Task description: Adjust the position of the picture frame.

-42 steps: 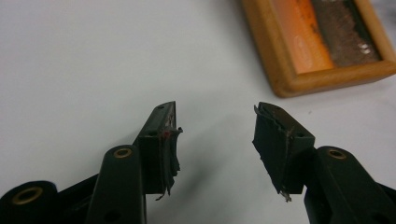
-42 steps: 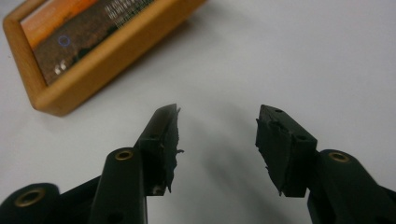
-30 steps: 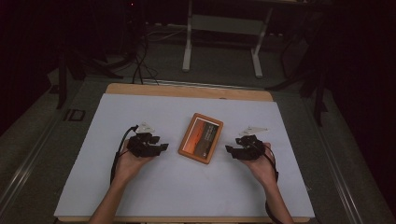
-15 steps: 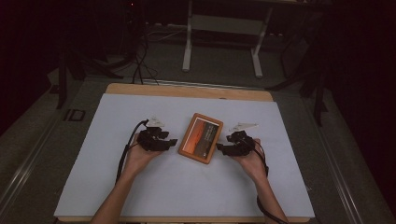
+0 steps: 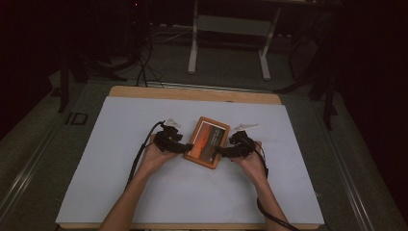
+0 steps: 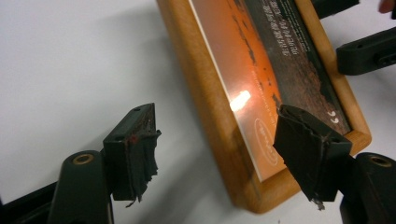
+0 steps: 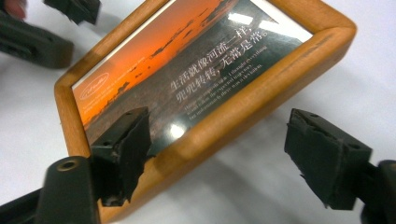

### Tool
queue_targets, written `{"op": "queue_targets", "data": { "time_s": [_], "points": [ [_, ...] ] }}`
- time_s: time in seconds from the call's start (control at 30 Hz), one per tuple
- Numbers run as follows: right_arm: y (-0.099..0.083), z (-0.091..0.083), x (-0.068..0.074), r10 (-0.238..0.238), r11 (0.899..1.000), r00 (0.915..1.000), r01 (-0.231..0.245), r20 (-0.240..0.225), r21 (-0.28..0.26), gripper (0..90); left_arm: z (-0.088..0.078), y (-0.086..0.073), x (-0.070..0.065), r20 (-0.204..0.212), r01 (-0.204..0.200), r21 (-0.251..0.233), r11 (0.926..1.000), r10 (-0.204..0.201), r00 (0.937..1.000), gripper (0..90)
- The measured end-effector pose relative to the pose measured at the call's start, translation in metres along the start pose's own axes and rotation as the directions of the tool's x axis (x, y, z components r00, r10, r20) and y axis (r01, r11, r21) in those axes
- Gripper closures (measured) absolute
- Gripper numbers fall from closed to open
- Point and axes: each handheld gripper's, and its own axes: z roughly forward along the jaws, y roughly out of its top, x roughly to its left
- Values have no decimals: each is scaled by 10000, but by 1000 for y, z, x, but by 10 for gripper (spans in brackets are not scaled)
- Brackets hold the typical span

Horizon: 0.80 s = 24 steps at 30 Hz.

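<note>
High view, frame position: we see the wooden picture frame lying flat near the middle of the white table sheet, directly between our two hands.
Long axis: we read it as running diagonally, from the corner near us on the left up and away to the right, so its two long rails face our grippers slantwise rather than squarely.
Left gripper: our left gripper sits at the frame's left rail near its lower corner. In the left gripper view its jaws have just been opening and stand wide, one pad over bare sheet, the other over the glass, with the wooden rail between them and no pad pressing on it.
Right gripper: our right gripper is at the lower right rail. In the right gripper view its jaws have likewise just been opening; one pad hangs over the printed sunset card, the other over the sheet, straddling the rail without clamping.
Which hand is nearer: we judge both about equally close, each already astride its own rail.
What the next move turns on: we think each pair of jaws must stay square across its slanted rail, so closing pinches wood and glass together rather than sliding along the edge.
Risk: we judge that uneven closing could skew the frame on the sheet.
</note>
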Motion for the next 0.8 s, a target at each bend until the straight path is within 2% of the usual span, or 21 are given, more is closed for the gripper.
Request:
{"op": "queue_targets", "data": {
  "time_s": [0.27, 0.5, 0.67, 0.8],
  "points": [
    [4, 12, -1, 480, 9986, 9986, -475, -231, 214, 151, 18, 8, 4, 362, 254, 244, 9994, -263, 9990, 279],
    [4, 22, -4, 984, 9943, 9939, -961, -503, 458, 148, 28, 12, 9, 835, 628, 301, 9976, -652, 9944, 291],
    [3, 27, -2, 1175, 9918, 9888, -1122, -918, 609, 168, 31, 13, 8, 1133, 542, 384, 9978, -583, 9918, 305],
    [1, 29, -3, 1399, 9888, 9826, -1321, -1222, 699, 180, 34, 15, 5, 1216, 437, 520, 9977, -497, 9913, 294]
  ]
}}
